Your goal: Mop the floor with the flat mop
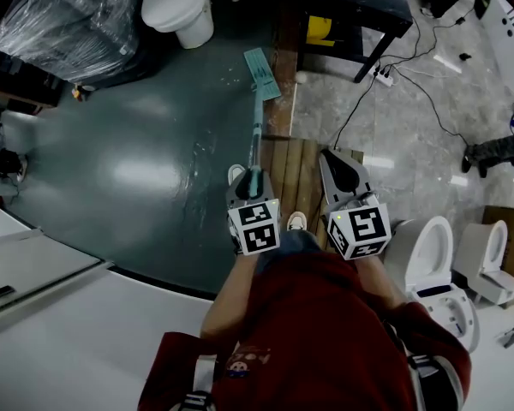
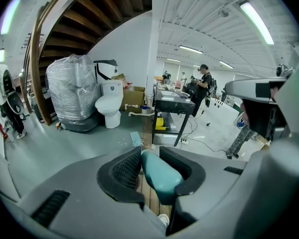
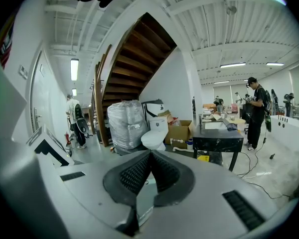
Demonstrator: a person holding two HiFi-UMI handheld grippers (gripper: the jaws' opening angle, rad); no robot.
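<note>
Left gripper: left gripper (image 1: 252,181) is clamped on the teal handle grip (image 2: 161,176) of the flat mop; the grip fills the gap between the two ribbed pads.
Right gripper: right gripper (image 1: 334,163) has its jaws pressed together with nothing between them; it hangs just right of the left one, over the wooden planks (image 1: 298,171).
Flat mop: the pole (image 1: 258,127) runs from the left gripper away from the person, slanting down to the floor.
Mop head: the teal flat mop head (image 1: 262,74) lies on the dark green floor (image 1: 137,169), at that floor's right edge, just beside the strip where the pale marble floor (image 1: 411,144) begins.
Person: red top; one light shoe (image 1: 297,221) shows on the planks between the two grippers.
Far edge of the dark floor: a white toilet (image 1: 178,2) stands there, and a plastic-wrapped bundle (image 1: 68,20) is just left of it.
Marble side: a black table (image 1: 351,7) stands near the mop head, with a yellow object (image 1: 319,29) under it and a power strip (image 1: 383,77) with its cable near one leg.
Near right: two more toilets (image 1: 428,259) stand side by side.
</note>
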